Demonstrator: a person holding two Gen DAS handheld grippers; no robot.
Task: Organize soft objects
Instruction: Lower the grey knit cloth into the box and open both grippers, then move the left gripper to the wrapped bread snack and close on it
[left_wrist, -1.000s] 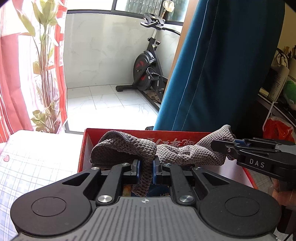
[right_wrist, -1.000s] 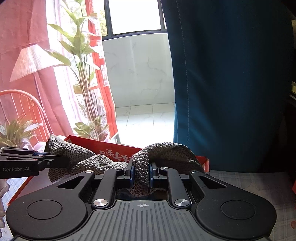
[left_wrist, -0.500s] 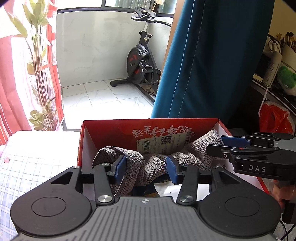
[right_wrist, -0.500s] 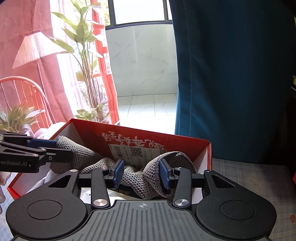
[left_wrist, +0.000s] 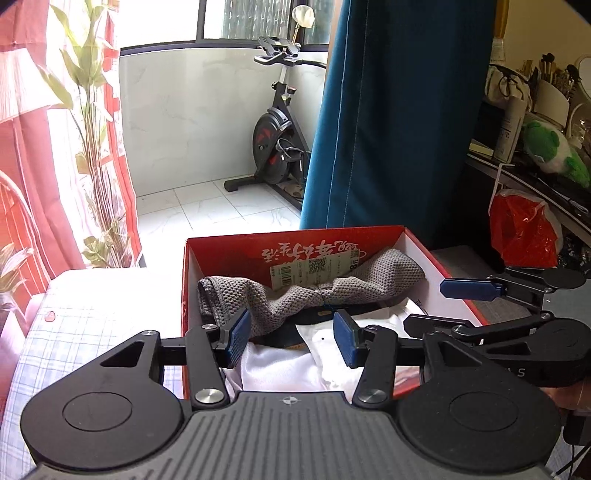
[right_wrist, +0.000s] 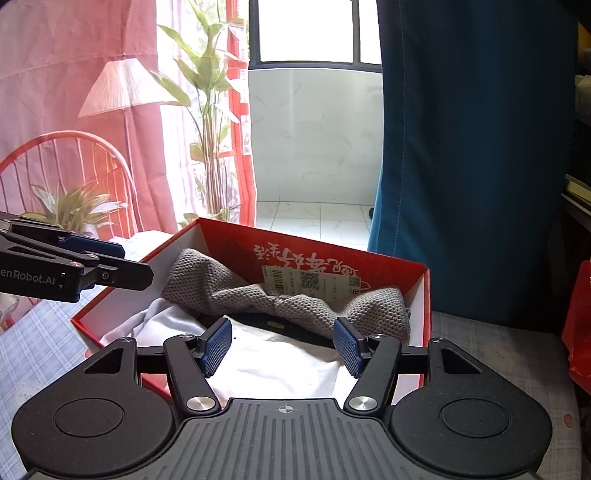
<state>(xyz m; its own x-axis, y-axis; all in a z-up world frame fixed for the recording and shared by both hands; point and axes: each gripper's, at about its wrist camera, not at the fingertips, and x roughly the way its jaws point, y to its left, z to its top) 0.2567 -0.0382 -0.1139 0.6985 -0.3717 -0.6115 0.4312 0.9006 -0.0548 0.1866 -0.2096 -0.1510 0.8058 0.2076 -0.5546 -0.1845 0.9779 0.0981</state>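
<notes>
both grippers, left gripper (left_wrist: 291, 338) and right gripper (right_wrist: 282, 345), have released the grey knitted cloth (left_wrist: 306, 295); jaws now wide apart. it lies in the red cardboard box (left_wrist: 229, 247), partly hiding a dark item beneath.

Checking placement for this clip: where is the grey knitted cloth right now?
The grey knitted cloth lies inside the red box, along its far wall under the barcode label, draped over white fabric; both views show it beyond the open grippers.
</notes>
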